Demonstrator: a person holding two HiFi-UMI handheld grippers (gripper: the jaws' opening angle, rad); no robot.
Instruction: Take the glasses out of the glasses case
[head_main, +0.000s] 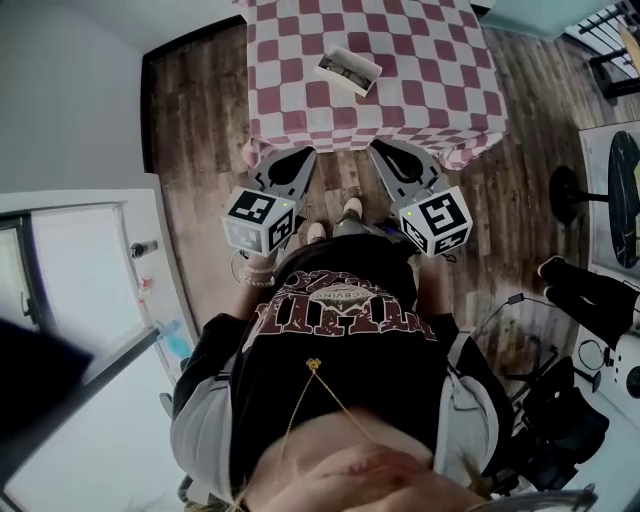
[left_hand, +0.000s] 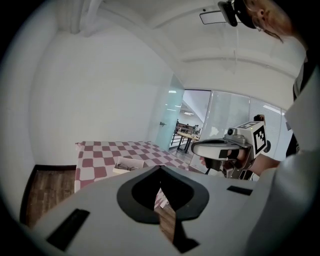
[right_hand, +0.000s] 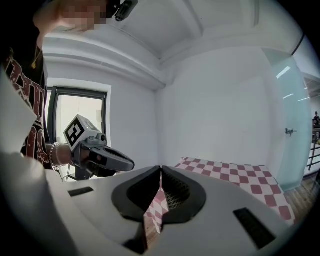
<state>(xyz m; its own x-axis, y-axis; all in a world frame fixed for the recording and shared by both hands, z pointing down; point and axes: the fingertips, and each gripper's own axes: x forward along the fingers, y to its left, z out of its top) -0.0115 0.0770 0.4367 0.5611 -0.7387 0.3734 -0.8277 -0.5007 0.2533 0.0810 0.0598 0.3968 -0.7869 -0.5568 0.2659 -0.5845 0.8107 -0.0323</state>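
An open white glasses case (head_main: 348, 70) lies on the table under a red-and-white checked cloth (head_main: 440, 90), with dark-framed glasses (head_main: 344, 73) inside it. My left gripper (head_main: 303, 154) and right gripper (head_main: 378, 148) hang side by side in front of the table's near edge, short of the case. Both are shut with nothing between the jaws. In the left gripper view the case (left_hand: 128, 164) shows beyond the closed tips of my left gripper (left_hand: 160, 168), and the right gripper (left_hand: 220, 149) is off to the side. The right gripper view shows its closed tips (right_hand: 160, 169), the left gripper (right_hand: 102, 156) and the cloth (right_hand: 240, 177).
Dark wooden floor (head_main: 200, 130) surrounds the table. A white wall and door frame (head_main: 80, 250) stand at the left. Black stands, cables and a round base (head_main: 570, 190) crowd the right. The person's feet (head_main: 335, 220) are just before the table edge.
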